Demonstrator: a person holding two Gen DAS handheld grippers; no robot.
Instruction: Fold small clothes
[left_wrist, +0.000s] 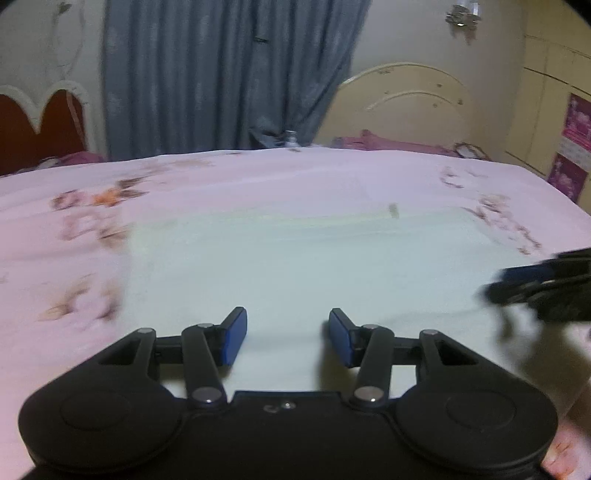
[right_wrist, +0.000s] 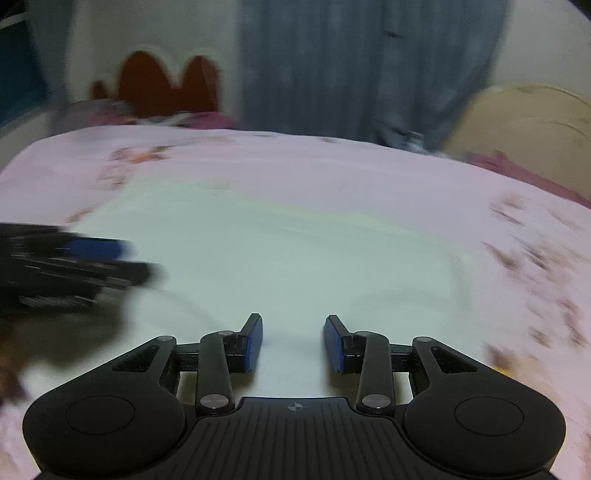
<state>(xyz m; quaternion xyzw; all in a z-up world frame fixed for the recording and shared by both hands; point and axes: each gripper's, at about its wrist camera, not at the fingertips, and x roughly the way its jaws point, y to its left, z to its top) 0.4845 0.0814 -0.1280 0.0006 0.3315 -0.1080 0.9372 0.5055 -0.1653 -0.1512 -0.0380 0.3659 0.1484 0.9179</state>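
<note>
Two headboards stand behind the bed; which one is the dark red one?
The scalloped headboard left of the grey curtain is dark red; the arched headboard right of the curtain is cream.

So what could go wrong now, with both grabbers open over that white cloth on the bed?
1. The white cloth lies flat and pale on the pink bedsheet, so the left gripper or right gripper might pinch the sheet along with it.
2. Both pictures are blurred, which suggests fast motion; a rushed grab could miss the edge or wrinkle the cloth.
3. The grippers are close together, so they might bump.
</note>
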